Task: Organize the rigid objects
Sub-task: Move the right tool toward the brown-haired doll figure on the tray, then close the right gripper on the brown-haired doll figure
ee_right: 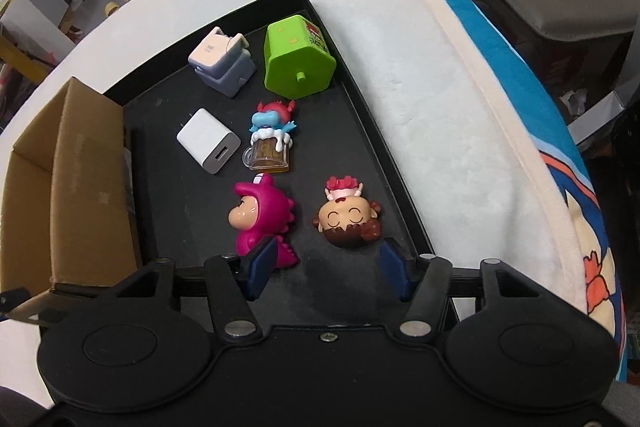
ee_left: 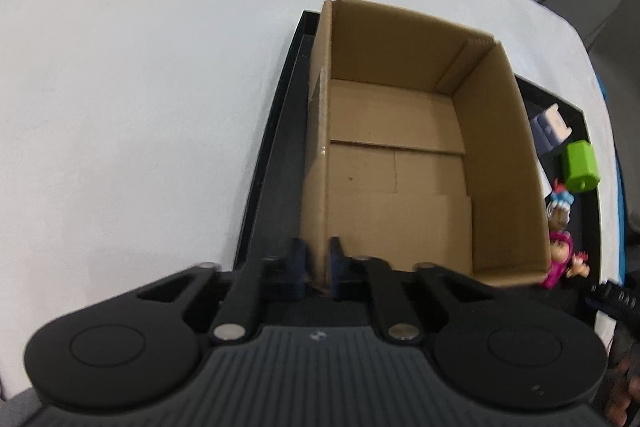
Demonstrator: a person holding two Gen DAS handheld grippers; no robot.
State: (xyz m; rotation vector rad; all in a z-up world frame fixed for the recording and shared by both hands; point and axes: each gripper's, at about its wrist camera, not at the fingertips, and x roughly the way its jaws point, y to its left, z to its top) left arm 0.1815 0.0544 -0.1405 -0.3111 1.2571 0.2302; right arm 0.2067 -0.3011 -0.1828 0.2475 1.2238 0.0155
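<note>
1. the left gripper has its jaws narrow, pinched on the near wall of the box, 1 pad outside and 1 inside. the box is bare inside and stands on the left part of the black tray.
2. the right gripper hangs over the near end of the tray with jaws wide and nothing between them.
3. 6 small things lie on the tray to the right of the box: a pink dino by the left pad, a doll near the right pad, a mug toy, a white charger, a grey adapter and a green box at the far end.
4. judged by look, all are hard light plastic, stiff enough for a firm squeeze, but glossy and rounded, so they may slip or roll.
5. the dino seems best taken across its body, not the head. the doll's head is broad and curved, so its narrower body may seat better.
6. the charger and adapter have flat sides that suit the pads. the green box looks wide, perhaps near the limit of the opening.
7. the left hold on the wall likely steadies the box for drops.
</note>
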